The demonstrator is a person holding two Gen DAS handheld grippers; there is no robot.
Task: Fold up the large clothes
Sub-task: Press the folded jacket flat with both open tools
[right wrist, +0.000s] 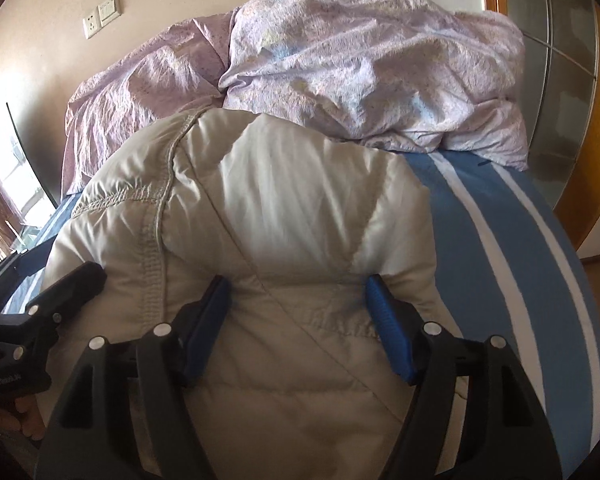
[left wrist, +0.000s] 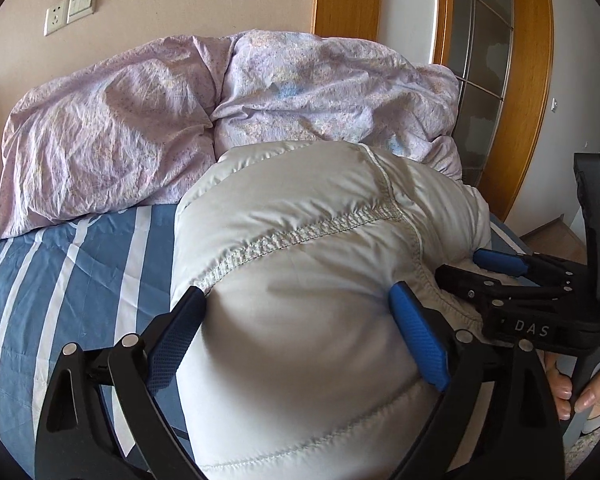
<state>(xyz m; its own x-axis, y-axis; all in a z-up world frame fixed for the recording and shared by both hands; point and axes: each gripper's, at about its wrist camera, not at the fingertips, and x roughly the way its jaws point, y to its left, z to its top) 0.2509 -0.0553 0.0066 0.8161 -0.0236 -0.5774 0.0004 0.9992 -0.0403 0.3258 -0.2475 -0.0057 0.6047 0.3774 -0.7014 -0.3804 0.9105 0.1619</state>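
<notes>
**Both grippers clamped on the folded padded jacket**

Left wrist view: The left gripper, black with blue ribbed pads, has its jaws spread wide, and both pads press into the bulging pale grey quilted padded jacket between them. The jacket lies bunched on the blue bedsheet with white stripes, nearer than the crumpled lilac patterned duvet at the far end. At the right, the right gripper reaches into the jacket's edge; its black body carries the white letters "DAS". A green indicator light glows on its upright housing, and the fingers of a hand show beneath it. A white wall socket and switch are mounted on the far wall; no writing is legible on them.

Right wrist view: The right gripper pinches a thick fold of the same jacket between its pads. The left gripper enters at the left edge; a small white label on its body is too blurred to read. This view alone shows a bright window at far left.
</notes>
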